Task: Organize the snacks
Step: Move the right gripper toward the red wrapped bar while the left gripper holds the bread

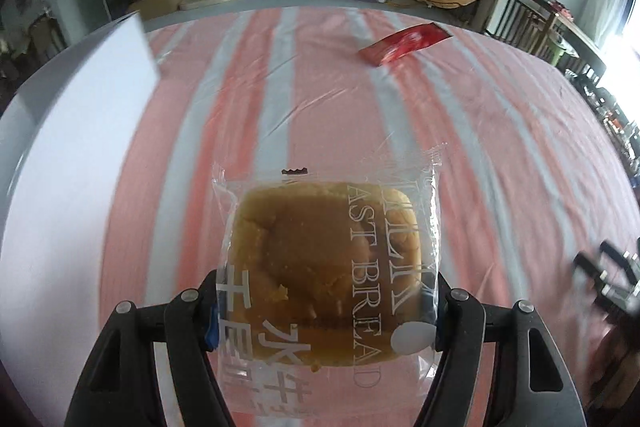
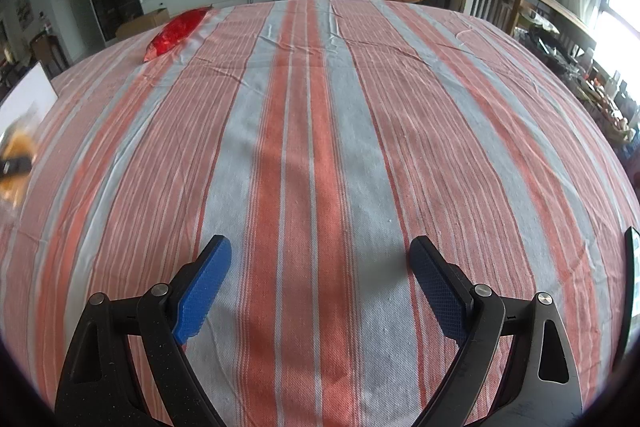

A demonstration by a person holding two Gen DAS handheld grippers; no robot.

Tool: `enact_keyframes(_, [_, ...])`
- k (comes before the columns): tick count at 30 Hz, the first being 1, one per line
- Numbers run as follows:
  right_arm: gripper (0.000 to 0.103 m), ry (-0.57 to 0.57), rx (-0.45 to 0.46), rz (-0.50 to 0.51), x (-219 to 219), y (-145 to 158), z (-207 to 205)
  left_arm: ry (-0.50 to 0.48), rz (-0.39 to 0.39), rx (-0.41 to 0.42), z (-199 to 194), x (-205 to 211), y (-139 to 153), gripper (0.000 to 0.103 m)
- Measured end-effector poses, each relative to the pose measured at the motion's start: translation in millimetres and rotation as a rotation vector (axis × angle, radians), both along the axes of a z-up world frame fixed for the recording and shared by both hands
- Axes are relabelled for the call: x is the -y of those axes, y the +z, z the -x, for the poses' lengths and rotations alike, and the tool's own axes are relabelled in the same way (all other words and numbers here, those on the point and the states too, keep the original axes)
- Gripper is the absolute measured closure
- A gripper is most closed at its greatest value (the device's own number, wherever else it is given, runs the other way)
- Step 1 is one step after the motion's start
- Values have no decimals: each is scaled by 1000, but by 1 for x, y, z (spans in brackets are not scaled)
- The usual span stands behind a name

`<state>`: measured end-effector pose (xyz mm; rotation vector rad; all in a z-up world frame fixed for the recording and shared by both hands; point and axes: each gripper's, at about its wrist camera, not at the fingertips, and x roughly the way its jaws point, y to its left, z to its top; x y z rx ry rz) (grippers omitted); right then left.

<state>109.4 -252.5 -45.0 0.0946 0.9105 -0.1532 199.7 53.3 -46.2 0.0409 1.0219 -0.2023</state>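
Note:
A clear packet of brown toast bread [image 1: 328, 267] with white lettering hangs just above the striped cloth [image 1: 320, 99]. My left gripper [image 1: 326, 311] is shut on it, its pads pressing the packet's near sides. A red snack packet [image 1: 404, 43] lies farther back on the right; the right wrist view shows it as the red snack packet [image 2: 176, 31] at the far left. My right gripper [image 2: 320, 267] stands open over the cloth with nothing between its blue pads [image 2: 204, 287]. It appears blurred at the right edge of the left wrist view [image 1: 608, 279].
A white box [image 1: 80, 107] stands at the table's left side, close to the held bread; the right wrist view has it as the white box [image 2: 28, 95]. A dark flat item [image 2: 632, 287] lies at the right edge. Beyond the table are a TV cabinet and an orange chair.

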Motion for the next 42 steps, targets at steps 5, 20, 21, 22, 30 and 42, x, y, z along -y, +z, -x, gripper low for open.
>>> enact_keyframes(5, [10, 0, 0, 0, 0, 0, 0, 34, -10, -1, 7, -14, -24, 28])
enact_keyframes(20, [10, 1, 0, 0, 0, 0, 0, 45, -37, 78, 14, -17, -34, 0])
enact_keyframes(21, [10, 1, 0, 0, 0, 0, 0, 45, -37, 78, 14, -17, -34, 0])
enact_keyframes(22, [10, 1, 0, 0, 0, 0, 0, 45, -37, 78, 14, -17, -34, 0])
enact_keyframes(30, [10, 1, 0, 0, 0, 0, 0, 39, -37, 78, 14, -17, -34, 0])
enact_keyframes(42, [10, 2, 0, 0, 0, 0, 0, 14, -34, 78, 8, -22, -35, 0])
